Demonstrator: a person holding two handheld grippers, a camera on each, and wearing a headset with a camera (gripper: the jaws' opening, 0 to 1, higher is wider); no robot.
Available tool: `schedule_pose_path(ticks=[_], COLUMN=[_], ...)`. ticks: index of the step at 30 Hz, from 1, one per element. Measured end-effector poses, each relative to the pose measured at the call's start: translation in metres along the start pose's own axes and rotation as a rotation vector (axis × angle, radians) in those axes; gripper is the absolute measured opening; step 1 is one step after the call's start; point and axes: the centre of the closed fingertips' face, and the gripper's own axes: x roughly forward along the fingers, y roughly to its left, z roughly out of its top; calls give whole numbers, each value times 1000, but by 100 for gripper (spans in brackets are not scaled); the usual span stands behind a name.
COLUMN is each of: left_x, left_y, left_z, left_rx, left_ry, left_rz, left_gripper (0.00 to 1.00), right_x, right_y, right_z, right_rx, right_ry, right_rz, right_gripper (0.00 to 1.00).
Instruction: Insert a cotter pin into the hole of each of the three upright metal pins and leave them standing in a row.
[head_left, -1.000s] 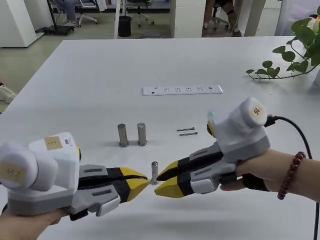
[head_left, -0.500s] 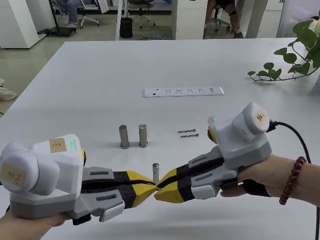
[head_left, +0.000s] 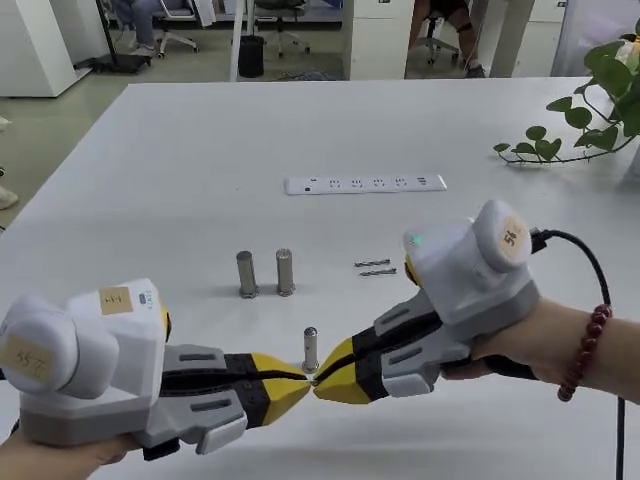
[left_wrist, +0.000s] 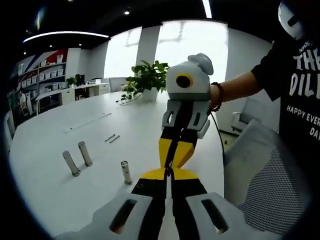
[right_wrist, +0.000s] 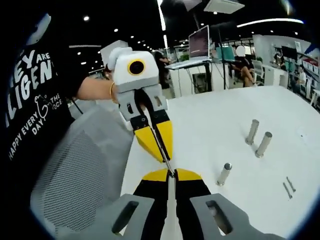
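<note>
Two upright metal pins stand side by side. A third metal pin stands alone nearer me. Just in front of it my left gripper and right gripper meet tip to tip, both shut. In the right gripper view a thin cotter pin sticks out of the left gripper and reaches my right gripper tips. Two loose cotter pins lie flat to the right of the pair. In the left gripper view the right gripper points straight at my left gripper.
A white power strip lies farther back on the white table. A potted plant trails in at the back right. A cable runs from the right gripper. Office chairs stand beyond the table.
The two grippers' tips were slightly apart a second ago and now touch in front of the lone metal pin. The right gripper has shifted left. The metal pins have not moved.
</note>
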Motion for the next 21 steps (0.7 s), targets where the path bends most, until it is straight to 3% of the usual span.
schedule_pose_path(ticks=[12,21], left_x=[5,12], left_y=[1,1], left_z=[-9,-12], left_rx=[31,49], left_ry=[36,56], left_rz=[0,3], left_gripper=[0,0], right_x=[3,2], right_y=[1,1], right_z=[-10,-19], right_rx=[-153,-216], right_ry=[141,229], right_rz=[-21,-12], right_gripper=[0,0])
